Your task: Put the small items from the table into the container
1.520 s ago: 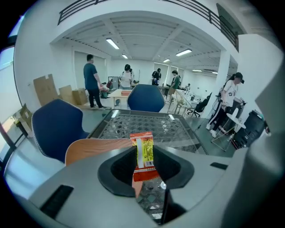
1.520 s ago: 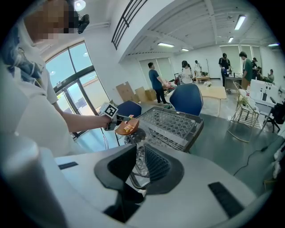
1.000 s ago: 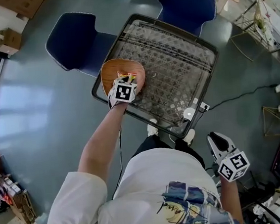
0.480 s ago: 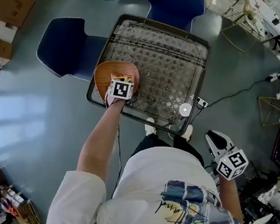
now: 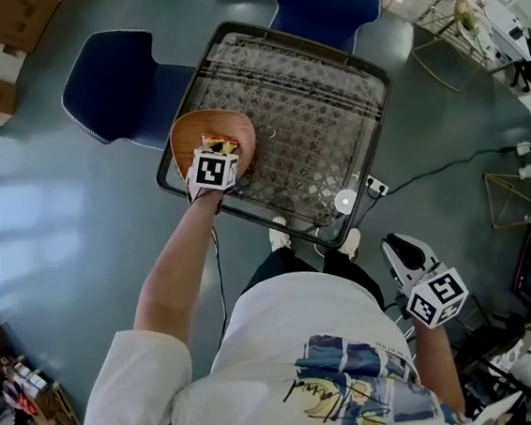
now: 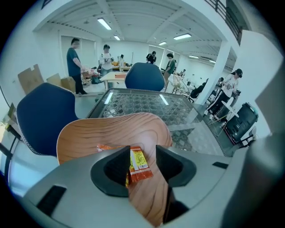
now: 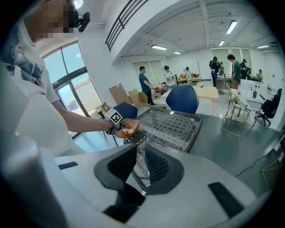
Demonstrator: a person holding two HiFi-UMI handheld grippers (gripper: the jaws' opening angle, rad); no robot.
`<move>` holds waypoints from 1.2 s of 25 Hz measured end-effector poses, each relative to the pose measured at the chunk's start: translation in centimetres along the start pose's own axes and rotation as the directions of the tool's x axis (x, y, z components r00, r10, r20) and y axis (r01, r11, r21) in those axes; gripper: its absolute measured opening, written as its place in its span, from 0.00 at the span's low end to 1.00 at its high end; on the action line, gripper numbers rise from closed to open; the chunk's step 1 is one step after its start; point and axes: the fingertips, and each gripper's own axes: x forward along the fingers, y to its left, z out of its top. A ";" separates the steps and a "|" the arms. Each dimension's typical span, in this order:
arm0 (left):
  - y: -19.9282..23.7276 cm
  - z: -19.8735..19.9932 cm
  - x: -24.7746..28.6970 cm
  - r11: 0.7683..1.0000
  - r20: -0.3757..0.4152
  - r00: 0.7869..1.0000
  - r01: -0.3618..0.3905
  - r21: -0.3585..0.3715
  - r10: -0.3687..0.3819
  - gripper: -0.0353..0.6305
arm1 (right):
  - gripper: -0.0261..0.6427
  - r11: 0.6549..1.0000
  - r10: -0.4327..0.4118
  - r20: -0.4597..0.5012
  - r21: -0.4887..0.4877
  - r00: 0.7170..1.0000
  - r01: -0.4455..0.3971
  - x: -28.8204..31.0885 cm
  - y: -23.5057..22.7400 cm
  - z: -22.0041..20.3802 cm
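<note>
As it opens round a packet [image 6: 138,165], the left claw [image 6: 142,153] overhangs a bowl [image 6: 107,133] at table's [image 5: 310,98] edge.

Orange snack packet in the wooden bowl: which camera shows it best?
The left gripper view: the orange snack packet lies close up in the wooden bowl, between the left gripper's opening jaws. The head view shows only a sliver beyond the marker cube; the right gripper view, a distant speck.

Your container is a shallow wood-grain bowl [image 5: 189,137], upright at the left edge of the glass-topped table [image 5: 330,106]. An orange-and-yellow snack packet [image 6: 139,164] stands tilted on its inner slope. A second orange packet [image 6: 103,147] lies just behind it.
</note>
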 end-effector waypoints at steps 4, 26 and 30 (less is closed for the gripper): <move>-2.2 2.4 -2.1 0.999 0.138 0.989 0.054 0.004 -0.054 0.30 | 0.14 1.000 0.017 -0.007 -0.020 1.000 -0.017 0.1 -0.5 -0.2; -28.8 4.4 -20.3 0.988 0.487 0.873 0.045 -0.148 0.033 0.07 | 0.14 0.862 0.395 -0.058 -0.322 0.917 -0.391 -4.4 -9.7 1.7; -34.7 2.9 -23.6 0.982 0.517 0.856 0.090 -0.164 0.008 0.07 | 0.14 0.804 0.466 -0.090 -0.372 0.880 -0.464 -5.8 -8.5 1.2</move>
